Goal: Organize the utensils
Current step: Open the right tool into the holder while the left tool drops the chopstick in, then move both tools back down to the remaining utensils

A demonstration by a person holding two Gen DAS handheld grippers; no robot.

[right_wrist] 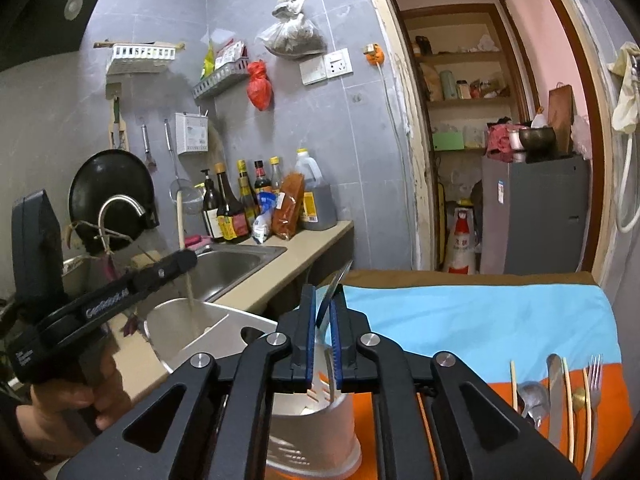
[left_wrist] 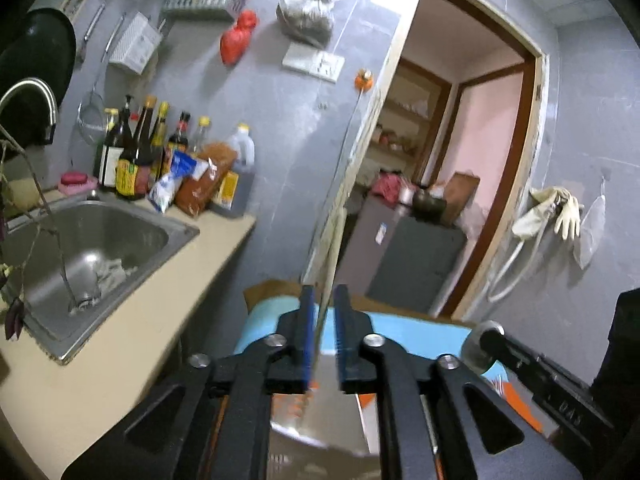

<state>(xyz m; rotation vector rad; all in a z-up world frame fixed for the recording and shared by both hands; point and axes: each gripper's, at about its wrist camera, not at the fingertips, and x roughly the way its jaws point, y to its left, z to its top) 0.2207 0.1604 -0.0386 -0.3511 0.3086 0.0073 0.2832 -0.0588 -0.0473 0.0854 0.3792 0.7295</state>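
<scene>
Kitchen scene from two hand-held grippers working over a white utensil holder point(right_wrist: 320, 440) with a steel cup point(right_wrist: 176, 332) set in it. The holder stands at the left edge of a worktop covered by a blue and orange cloth point(right_wrist: 480, 320), just beside the sink point(right_wrist: 228, 268).

The left gripper point(left_wrist: 323, 292), carried by a person's hand point(right_wrist: 68, 404), has a pale chopstick point(right_wrist: 181, 216) running upright between its fingers, its lower end down in the steel cup. A gap shows on one side of the stick, so the fingers appear slack around it, probably because the cup now props it.

The right gripper point(right_wrist: 324, 292) has a flat metal utensil point(right_wrist: 334, 286) across its narrow gap, tip up and lower end over the holder. Its fingers look closed on it, likely keeping it upright so it drops in end first. What kind of utensil it is cannot be told.

Near the worktop's right edge, a loose chopstick point(right_wrist: 513, 384), a spoon point(right_wrist: 532, 396), a table knife point(right_wrist: 555, 392) and a fork point(right_wrist: 596, 376) lie side by side on the cloth, seemingly waiting to be sorted.
</scene>
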